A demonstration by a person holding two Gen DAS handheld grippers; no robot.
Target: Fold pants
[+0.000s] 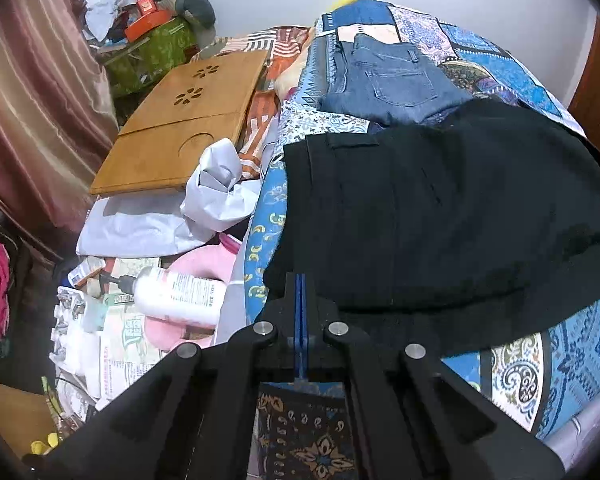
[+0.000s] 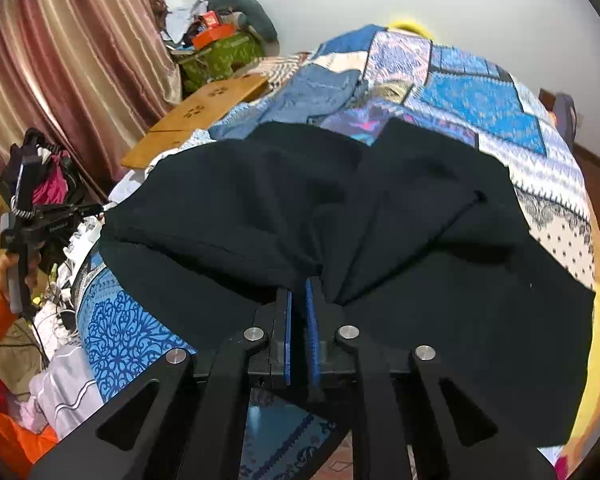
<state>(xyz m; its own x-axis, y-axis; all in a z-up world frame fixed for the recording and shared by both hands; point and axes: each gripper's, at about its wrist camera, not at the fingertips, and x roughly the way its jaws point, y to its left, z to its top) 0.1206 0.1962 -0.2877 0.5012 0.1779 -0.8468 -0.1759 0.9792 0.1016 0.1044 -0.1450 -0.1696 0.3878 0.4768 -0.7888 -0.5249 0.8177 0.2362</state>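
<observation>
Black pants (image 1: pixel 440 208) lie across a blue patchwork quilt (image 1: pixel 580 344) on a bed. In the left wrist view my left gripper (image 1: pixel 300 278) has its blue pads pressed together at the pants' near left corner. In the right wrist view my right gripper (image 2: pixel 300 282) pinches bunched folds of the black pants (image 2: pixel 260 200), and creases fan out from its tips. A fabric edge runs from there to the left gripper (image 2: pixel 98 209), held by a hand (image 2: pixel 16 268) in an orange sleeve.
Blue jeans (image 1: pixel 392 80) lie farther back on the quilt. A wooden lap tray (image 1: pixel 180 120), white bags and a white pump bottle (image 1: pixel 176 296) clutter the space left of the bed. Striped curtains (image 2: pixel 80 60) hang at the left.
</observation>
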